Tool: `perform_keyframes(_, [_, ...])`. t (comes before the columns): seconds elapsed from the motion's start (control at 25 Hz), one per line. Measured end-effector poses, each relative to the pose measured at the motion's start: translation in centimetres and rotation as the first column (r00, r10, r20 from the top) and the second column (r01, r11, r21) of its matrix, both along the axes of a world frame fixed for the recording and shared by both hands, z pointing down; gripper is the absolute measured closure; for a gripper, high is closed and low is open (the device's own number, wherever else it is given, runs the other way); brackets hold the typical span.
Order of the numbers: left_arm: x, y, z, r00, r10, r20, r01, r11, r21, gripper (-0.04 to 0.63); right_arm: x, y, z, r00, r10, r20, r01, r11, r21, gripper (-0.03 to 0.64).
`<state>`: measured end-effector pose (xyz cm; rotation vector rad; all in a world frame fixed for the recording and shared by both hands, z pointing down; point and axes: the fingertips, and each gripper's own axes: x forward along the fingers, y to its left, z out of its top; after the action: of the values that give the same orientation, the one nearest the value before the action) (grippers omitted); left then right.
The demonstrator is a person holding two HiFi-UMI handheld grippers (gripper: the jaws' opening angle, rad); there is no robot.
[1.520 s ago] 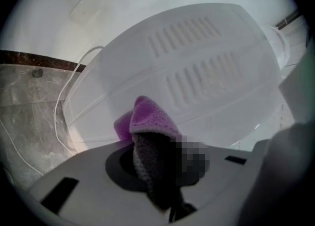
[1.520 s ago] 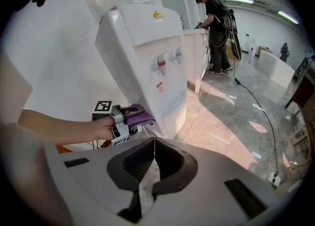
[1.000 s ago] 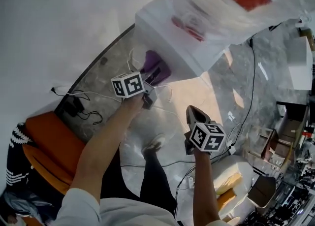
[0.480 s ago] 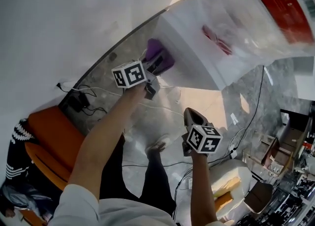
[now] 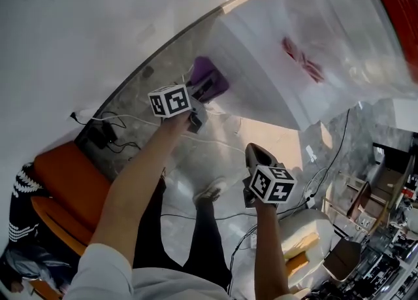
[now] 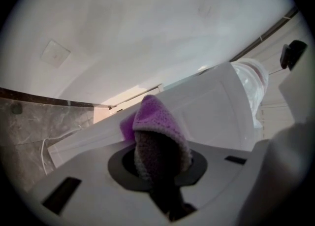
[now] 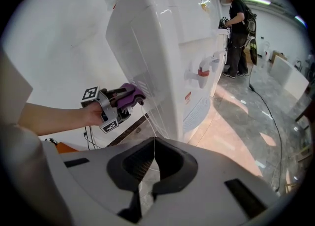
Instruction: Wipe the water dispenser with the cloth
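My left gripper has its jaws clamped on a purple knitted cloth. It presses the cloth against the white side panel of the tall white water dispenser, low on the panel and near the dispenser's rear edge by the white wall. In the left gripper view the cloth bulges out over the jaw tips in a folded hump, and its far side touches the dispenser. The right gripper view shows this from the side: the left gripper reaches in from the left with the cloth flat on the ribbed part of the panel.

My right gripper hangs nearer to me and to the right, well apart from the dispenser. Its jaws are closed on each other and I see nothing gripped between them.

A clear plastic-wrapped bottle with a red label sits on top of the dispenser. An orange chair stands at my left, with black cables on the grey marbled floor beside it. A person in dark clothes stands at the far right.
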<state>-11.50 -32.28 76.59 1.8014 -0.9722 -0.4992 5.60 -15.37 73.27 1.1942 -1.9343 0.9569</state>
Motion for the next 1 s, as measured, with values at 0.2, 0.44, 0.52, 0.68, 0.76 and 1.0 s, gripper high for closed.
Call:
perform_keyframes(0.2, [0.2,2.3,7.0,0.974,0.093,0.207,-0.019,0.942,-0.336,0.532,0.2,0.4,-1.2,1.000,0.019,-0.001,-0.019,1.000,0.018,0.601])
perform_keyframes(0.44, [-1.9,6.9,6.4,0.918,0.193,0.347,-0.058,0.930,-0.362,0.532,3.5,1.1,-4.9,0.999,0.040,-0.014,-0.039,0.997,0.072,0.601])
perform_keyframes(0.52, [-3.1,9.2,4.3,0.907,0.203,0.369,-0.078,0.942,-0.326,0.532,5.1,1.9,-6.9,0.996,0.090,0.006,-0.090,0.992,0.092,0.601])
perform_keyframes(0.68, [-6.1,17.0,0.1,0.841,0.238,0.485,-0.100,0.950,-0.295,0.532,8.4,4.4,-10.8,0.982,0.183,0.038,-0.187,0.975,0.120,0.601])
perform_keyframes(0.76, [-7.1,20.5,-1.9,0.814,0.204,0.544,-0.046,0.956,-0.289,0.532,10.1,5.4,-12.8,0.970,0.236,0.062,-0.243,0.961,0.129,0.601])
perform_keyframes(1.0, [-5.5,24.1,-9.3,0.741,0.153,0.654,-0.024,0.979,-0.202,0.532,11.2,6.1,-21.2,0.973,0.187,0.132,-0.217,0.937,0.272,0.601])
